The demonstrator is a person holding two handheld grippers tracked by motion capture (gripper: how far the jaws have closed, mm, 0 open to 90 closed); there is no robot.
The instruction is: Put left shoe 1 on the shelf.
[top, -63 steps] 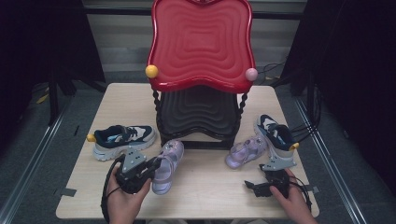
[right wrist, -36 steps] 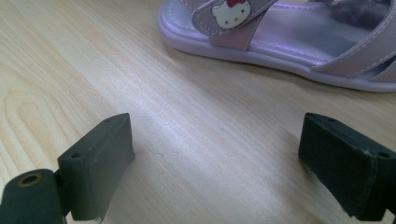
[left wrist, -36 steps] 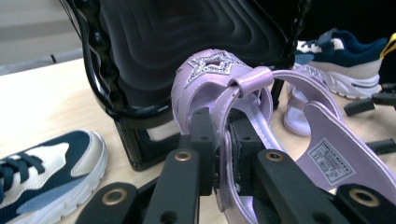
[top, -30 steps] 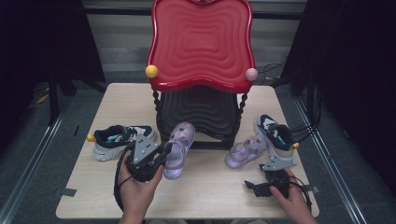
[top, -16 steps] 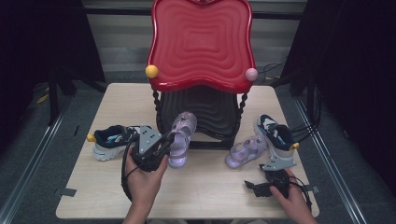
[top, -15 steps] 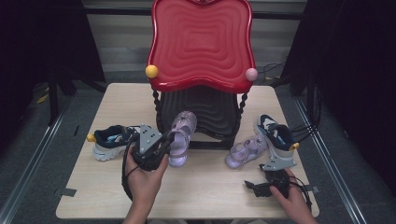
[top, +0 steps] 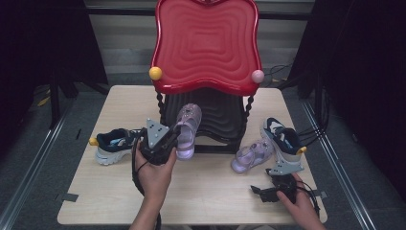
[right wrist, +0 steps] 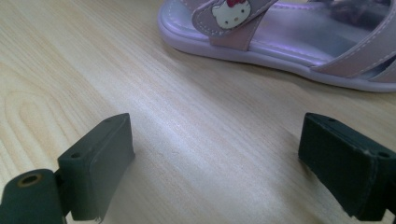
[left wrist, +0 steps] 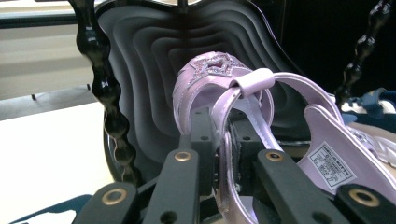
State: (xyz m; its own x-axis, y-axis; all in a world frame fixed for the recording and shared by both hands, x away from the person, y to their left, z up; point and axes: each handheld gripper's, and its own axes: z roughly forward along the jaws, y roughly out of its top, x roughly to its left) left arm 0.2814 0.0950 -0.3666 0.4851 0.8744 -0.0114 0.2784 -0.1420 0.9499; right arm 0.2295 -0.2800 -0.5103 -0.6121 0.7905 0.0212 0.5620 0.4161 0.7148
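Two fingers (left wrist: 201,140) tight on sandal strap (left wrist: 233,154)

Left gripper (top: 168,142): black body, grey three-cornered top plate, brass-ringed screw holes, trailing black cable

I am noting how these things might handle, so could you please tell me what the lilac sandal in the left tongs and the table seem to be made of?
The lilac sandal looks like glossy synthetic leather or plastic: its straps shine, with stitched edges and a glittery star on the front. The table looks like light wood or a wood-look laminate with a smooth, faintly shiny finish; grain lines show, but which of the two is unclear.
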